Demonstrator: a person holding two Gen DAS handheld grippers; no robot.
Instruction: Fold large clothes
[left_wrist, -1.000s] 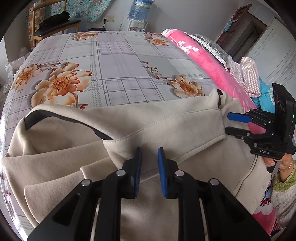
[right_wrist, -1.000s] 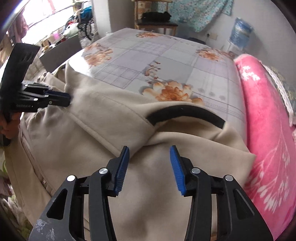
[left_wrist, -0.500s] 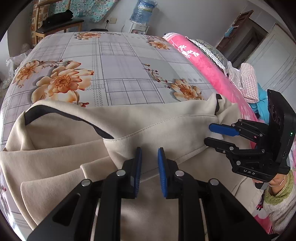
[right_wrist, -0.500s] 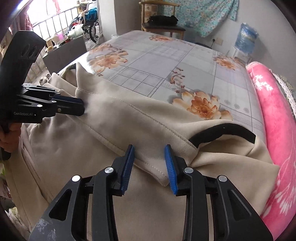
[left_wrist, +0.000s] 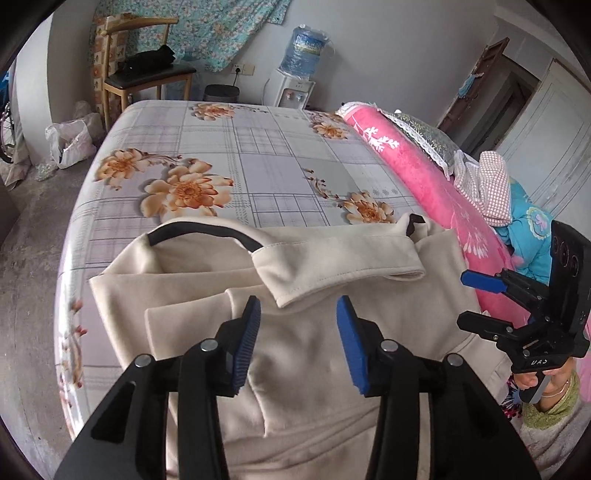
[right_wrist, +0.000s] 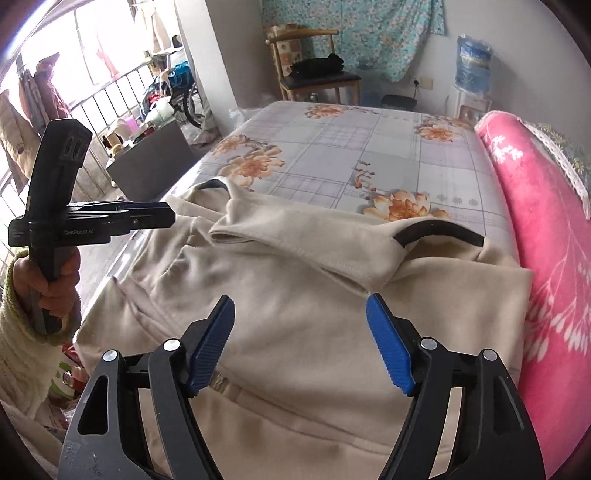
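Observation:
A large cream garment with black trim (left_wrist: 295, 369) lies on the near part of the bed, also in the right wrist view (right_wrist: 295, 314). A sleeve (left_wrist: 332, 262) is folded across its upper part, seen too in the right wrist view (right_wrist: 295, 243). My left gripper (left_wrist: 297, 332) is open and empty, raised above the garment just short of the sleeve's cuff. My right gripper (right_wrist: 301, 328) is open and empty above the garment's middle. The right gripper (left_wrist: 476, 299) shows at the right of the left wrist view, off the cloth. The left gripper (right_wrist: 162, 219) shows at the left of the right wrist view.
The bed has a grey checked sheet with orange flowers (left_wrist: 240, 166). A rolled pink blanket (left_wrist: 417, 177) lies along its right side, with pillows and clothes (left_wrist: 487, 184) beyond. A wooden chair (left_wrist: 147, 74) and a water dispenser (left_wrist: 299, 74) stand behind the bed.
Both grippers have opened, let go of the sleeve and pulled back and up. The sleeve now lies folded across the garment.

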